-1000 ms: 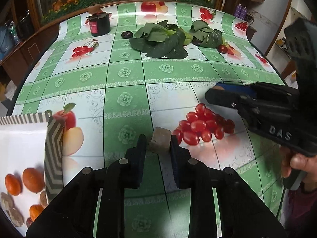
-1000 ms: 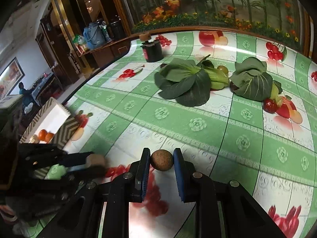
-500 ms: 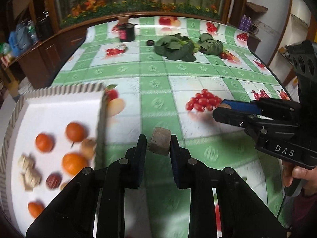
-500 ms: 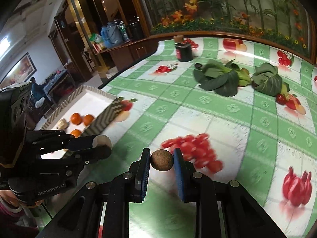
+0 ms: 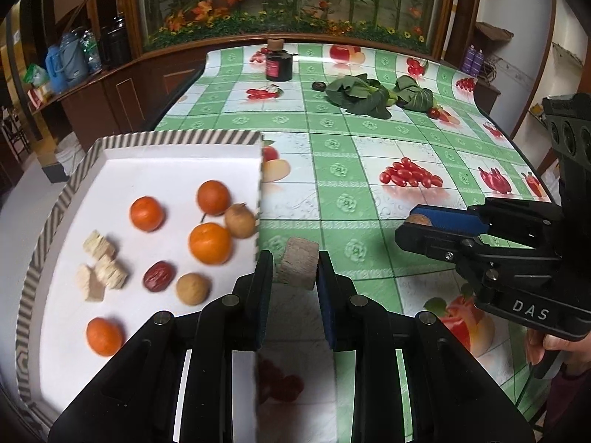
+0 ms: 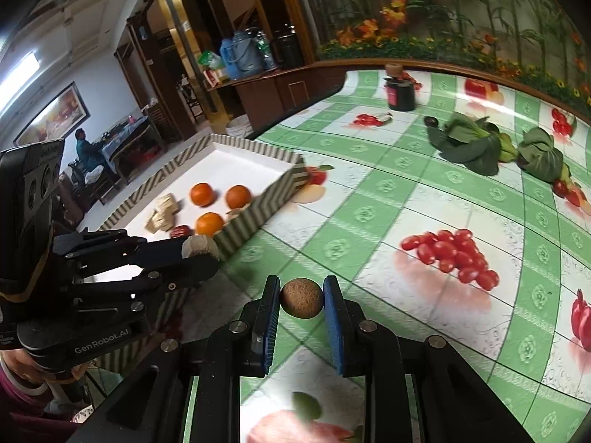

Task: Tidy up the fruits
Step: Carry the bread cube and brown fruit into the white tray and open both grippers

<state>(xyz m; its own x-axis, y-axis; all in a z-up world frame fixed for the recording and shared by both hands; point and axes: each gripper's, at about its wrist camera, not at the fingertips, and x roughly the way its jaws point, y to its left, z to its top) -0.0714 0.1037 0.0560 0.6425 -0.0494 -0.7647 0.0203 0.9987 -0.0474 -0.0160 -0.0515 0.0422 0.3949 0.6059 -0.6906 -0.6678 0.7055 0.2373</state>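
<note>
Claws clamped: left claw on fibrous beige cube, right claw on rough brown ball.

Even, fairly bright indoor light, no hard shadows. Glare on the glossy tablecloth, worst along its far edge by the jar; ceiling strip lamp blown out far up-left of the right claw. Heavy fisheye bend + dark vignette at corners, both cams. Motion blur: oranges in the tray left of the left claw smeared; cloth print just below both claws soft. Claws themselves sharp.
</note>
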